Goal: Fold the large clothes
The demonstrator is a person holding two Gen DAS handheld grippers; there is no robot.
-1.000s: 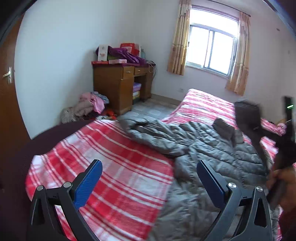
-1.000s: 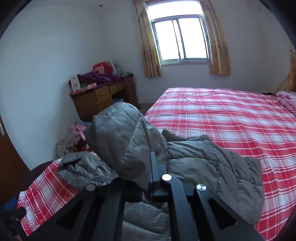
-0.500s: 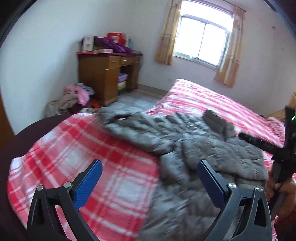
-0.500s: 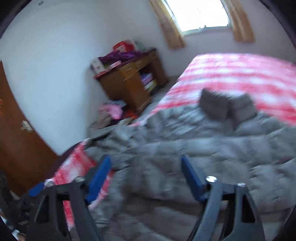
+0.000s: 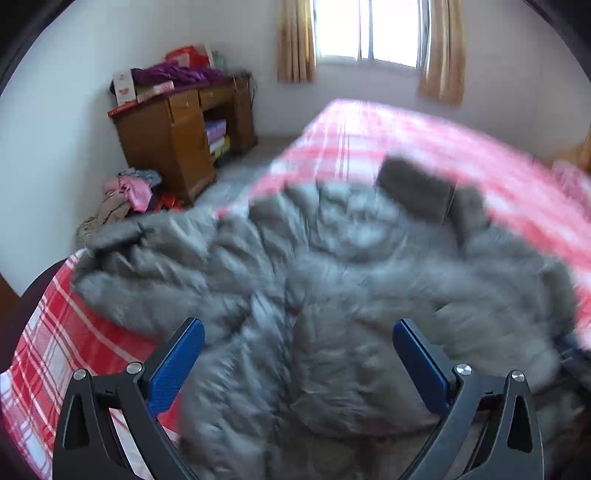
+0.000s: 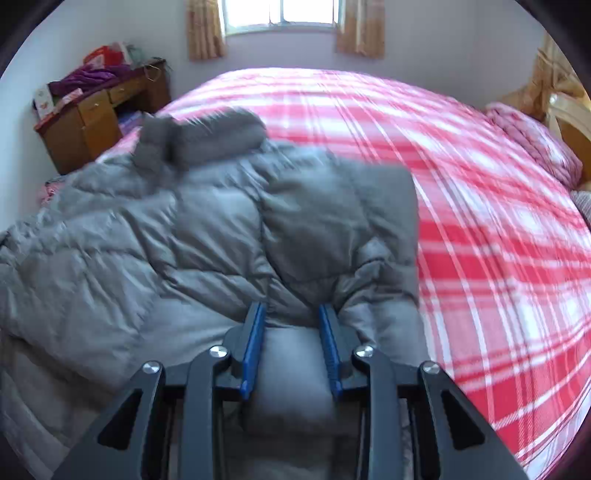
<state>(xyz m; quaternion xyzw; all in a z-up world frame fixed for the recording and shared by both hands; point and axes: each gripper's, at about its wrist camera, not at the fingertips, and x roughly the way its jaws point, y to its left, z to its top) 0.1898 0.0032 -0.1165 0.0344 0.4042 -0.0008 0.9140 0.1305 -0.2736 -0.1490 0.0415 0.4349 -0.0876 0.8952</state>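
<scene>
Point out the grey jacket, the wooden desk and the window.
grey jacket (image 6: 207, 236), right wrist view, on its quilted body
wooden desk (image 5: 166, 147), left wrist view, on its side panel
window (image 5: 369, 29), left wrist view, on the glass

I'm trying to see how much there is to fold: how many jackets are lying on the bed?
1. A grey puffer jacket lies spread across the near end of the red plaid bed. Other clothes are on the floor and desk, not the bed; anything under the jacket would be hidden.

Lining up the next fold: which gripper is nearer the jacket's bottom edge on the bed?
Right. The right gripper has its jaws, just closing, around a puffed fold at the grey jacket edge. The left gripper hangs open above the jacket's middle.
</scene>
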